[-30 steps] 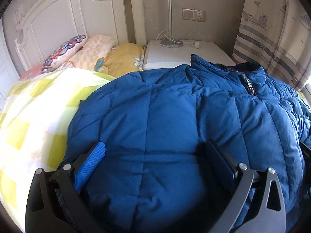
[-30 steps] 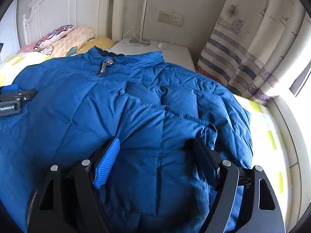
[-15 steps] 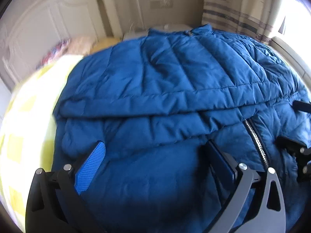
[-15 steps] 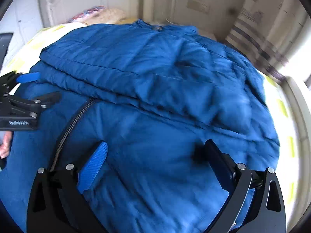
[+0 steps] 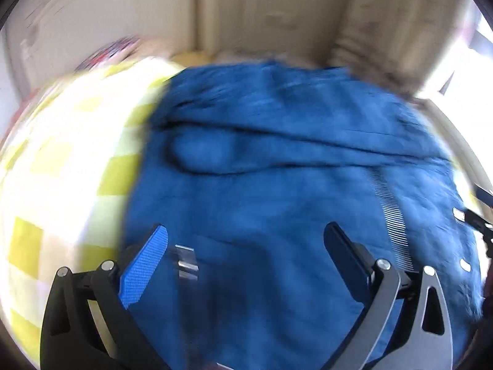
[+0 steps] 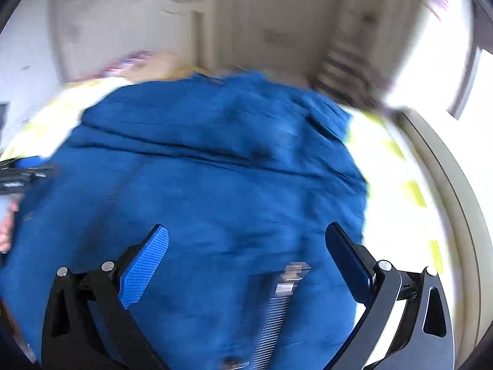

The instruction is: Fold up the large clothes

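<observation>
Both views are smeared by motion blur, so fine detail is lost. The left claw (image 5: 246, 237) stands wide with nothing gripped: its blue-padded finger (image 5: 144, 266) and its dark finger are far apart over the cloth, and neither presses on it. The blue padded jacket (image 5: 277, 160) lies spread on the bed just ahead of and beneath this claw, filling the space between the fingers and reaching well beyond them toward the white headboard (image 5: 107, 9). A long fold ridge runs across the jacket ahead of the claw, and the jacket's zipper (image 5: 391, 212) runs down just outside the dark finger, on the claw's right. A yellow-and-white checked bedcover (image 5: 61, 185) shows to the claw's left. The right claw (image 6: 246, 237) is likewise wide; its jaws have just been opening, and only loose jacket cloth lies under the gap between them, not clamped. In the right wrist view the jacket (image 6: 215, 169) spreads ahead of and below the claw, a strip of zipper teeth (image 6: 274, 317) lies between the fingers close to the camera, and the bedcover (image 6: 394, 185) shows to the claw's right. At that view's left edge the left claw (image 6: 24, 174) appears over the jacket, with part of a hand (image 6: 7, 225) below it.
</observation>
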Available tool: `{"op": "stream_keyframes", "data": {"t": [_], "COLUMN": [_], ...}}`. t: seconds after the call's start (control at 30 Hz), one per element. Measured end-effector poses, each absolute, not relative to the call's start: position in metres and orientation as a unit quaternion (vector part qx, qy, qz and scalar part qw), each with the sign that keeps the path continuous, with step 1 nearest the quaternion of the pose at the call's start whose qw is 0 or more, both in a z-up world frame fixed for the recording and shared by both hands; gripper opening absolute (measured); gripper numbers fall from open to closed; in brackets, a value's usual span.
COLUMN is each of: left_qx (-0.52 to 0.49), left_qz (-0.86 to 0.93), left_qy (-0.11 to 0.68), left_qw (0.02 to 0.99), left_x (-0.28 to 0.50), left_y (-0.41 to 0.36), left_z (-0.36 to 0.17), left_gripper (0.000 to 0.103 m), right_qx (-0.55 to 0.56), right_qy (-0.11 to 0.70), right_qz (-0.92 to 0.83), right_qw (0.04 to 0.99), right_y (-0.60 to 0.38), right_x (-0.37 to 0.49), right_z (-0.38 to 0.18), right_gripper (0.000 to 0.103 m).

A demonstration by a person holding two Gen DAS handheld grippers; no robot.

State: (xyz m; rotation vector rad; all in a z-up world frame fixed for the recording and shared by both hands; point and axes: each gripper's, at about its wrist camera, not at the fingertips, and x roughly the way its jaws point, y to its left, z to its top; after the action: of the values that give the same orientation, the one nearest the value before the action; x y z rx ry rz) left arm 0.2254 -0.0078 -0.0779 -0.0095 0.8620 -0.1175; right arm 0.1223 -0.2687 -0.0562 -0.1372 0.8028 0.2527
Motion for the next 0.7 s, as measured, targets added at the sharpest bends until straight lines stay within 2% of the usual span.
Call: {"op": "stream_keyframes", "data": {"t": [0.07, 0.13, 0.17, 0.27, 0.47, 0.6, 0.7], "left_qx": [0.045, 0.091, 0.098, 0.046, 0.024, -0.064, -0.019], "left_qz": [-0.075, -0.089, -0.086, -0.099, -0.035, -0.018, 0.006], "left_qy": [0.41, 0.437, 0.437, 0.445, 0.418, 0.442, 0.441], "left_qw": [0.908, 0.89, 0.89, 0.889, 0.908, 0.894, 0.897], "left_x": [0.208, 0.204, 0.202, 0.207, 0.165, 0.163, 0.157], "left_y": [-0.04, -0.066, -0.07, -0.053, -0.005, 0.04, 0.028], "left_z": [-0.083, -0.109, -0.118, -0.116, -0.104, -0.111, -0.106], "left_gripper": [0.101, 0.101, 0.101, 0.101, 0.101, 0.101, 0.1], "right_qx": [-0.103, -0.16, -0.154, -0.105, -0.104, -0.045, -0.084], "right_qy": [0.4, 0.434, 0.432, 0.451, 0.428, 0.457, 0.437], "right_qz": [0.149, 0.166, 0.166, 0.171, 0.13, 0.131, 0.103], "right_qw": [0.898, 0.871, 0.873, 0.87, 0.888, 0.879, 0.889], "right_y": [-0.243, -0.216, -0.216, -0.233, -0.269, -0.295, -0.278], "right_x": [0.114, 0.11, 0.109, 0.115, 0.08, 0.088, 0.081], "right_z": [-0.065, -0.098, -0.106, -0.11, -0.099, -0.114, -0.098], "right_gripper": [0.098, 0.098, 0.098, 0.098, 0.098, 0.098, 0.098]}}
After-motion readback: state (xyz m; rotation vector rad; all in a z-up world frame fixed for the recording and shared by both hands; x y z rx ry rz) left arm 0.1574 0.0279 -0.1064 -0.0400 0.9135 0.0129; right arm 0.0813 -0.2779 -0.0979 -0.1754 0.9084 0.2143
